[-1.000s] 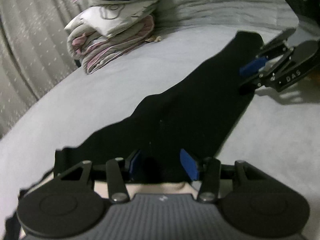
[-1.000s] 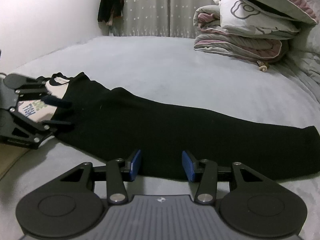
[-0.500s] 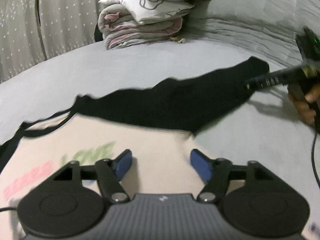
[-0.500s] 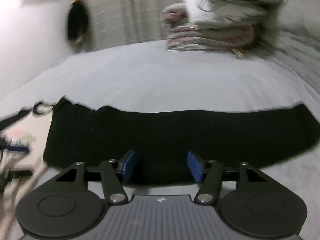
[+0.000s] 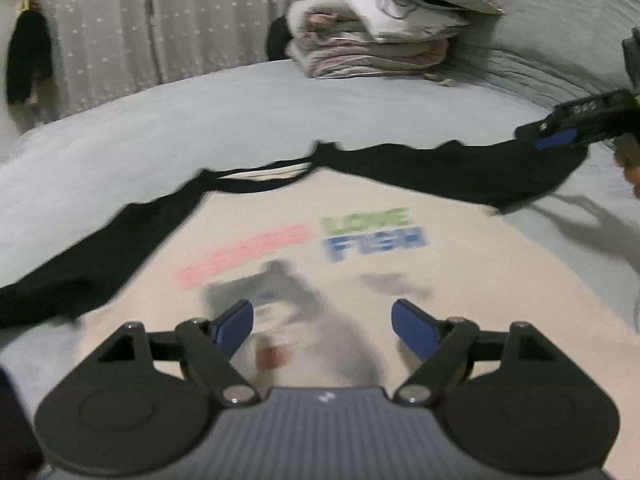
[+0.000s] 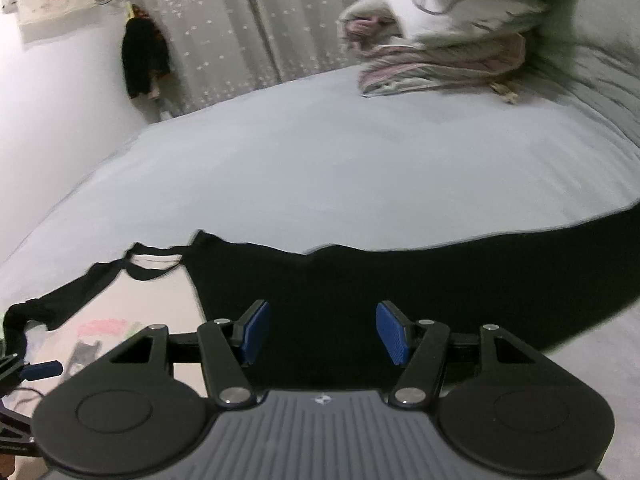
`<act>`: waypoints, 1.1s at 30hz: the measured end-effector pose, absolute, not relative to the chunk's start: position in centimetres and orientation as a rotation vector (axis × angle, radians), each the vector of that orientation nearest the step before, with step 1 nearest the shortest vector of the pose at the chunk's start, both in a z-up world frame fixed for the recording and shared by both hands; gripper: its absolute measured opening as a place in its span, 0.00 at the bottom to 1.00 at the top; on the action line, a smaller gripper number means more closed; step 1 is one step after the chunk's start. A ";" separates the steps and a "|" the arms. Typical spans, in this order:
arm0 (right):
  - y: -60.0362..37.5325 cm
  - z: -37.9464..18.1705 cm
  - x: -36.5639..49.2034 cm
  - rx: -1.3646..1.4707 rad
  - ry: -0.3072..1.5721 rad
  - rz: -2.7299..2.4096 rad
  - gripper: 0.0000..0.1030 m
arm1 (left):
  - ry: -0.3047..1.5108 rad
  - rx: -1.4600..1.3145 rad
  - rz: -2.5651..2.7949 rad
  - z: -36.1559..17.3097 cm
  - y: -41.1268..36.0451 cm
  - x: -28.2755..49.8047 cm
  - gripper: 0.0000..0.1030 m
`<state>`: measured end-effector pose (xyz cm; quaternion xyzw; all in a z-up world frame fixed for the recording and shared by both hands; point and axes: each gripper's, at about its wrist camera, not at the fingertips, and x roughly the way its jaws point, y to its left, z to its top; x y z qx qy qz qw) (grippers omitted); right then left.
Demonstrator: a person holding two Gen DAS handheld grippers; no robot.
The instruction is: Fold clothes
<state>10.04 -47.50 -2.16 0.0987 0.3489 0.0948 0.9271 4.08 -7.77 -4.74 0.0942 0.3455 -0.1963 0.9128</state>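
One garment: raglan-style shirt [image 5: 360,280], cream body, black long sleeves, black neck trim. Lies flat, front up, on the grey bed [image 5: 240,120]. Chest print in three colours: pink word (blurred, unreadable), green "LOVE", blue "FISH"; a dark graphic below it, too blurred to make out. One black sleeve [image 6: 400,280] extends straight out sideways, flat on the bed; the other sleeve [image 5: 80,260] angles away on the opposite side. Neckline points toward the bed's far side.
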 end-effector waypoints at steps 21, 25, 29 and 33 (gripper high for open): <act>-21.0 0.1 14.1 0.119 0.738 0.511 0.59 | 0.711 -0.112 0.078 -3.0 14.0 5.6 0.90; -14.8 -0.9 15.7 0.112 0.754 0.595 0.59 | 0.680 -0.102 0.194 -3.7 16.4 5.1 0.89; -9.6 -1.8 17.4 0.106 0.742 0.682 0.59 | 0.669 -0.116 0.244 -4.9 17.8 5.3 0.82; -6.1 -3.6 18.2 0.093 0.737 0.750 0.58 | 0.694 -0.121 0.274 -5.8 18.7 6.0 0.76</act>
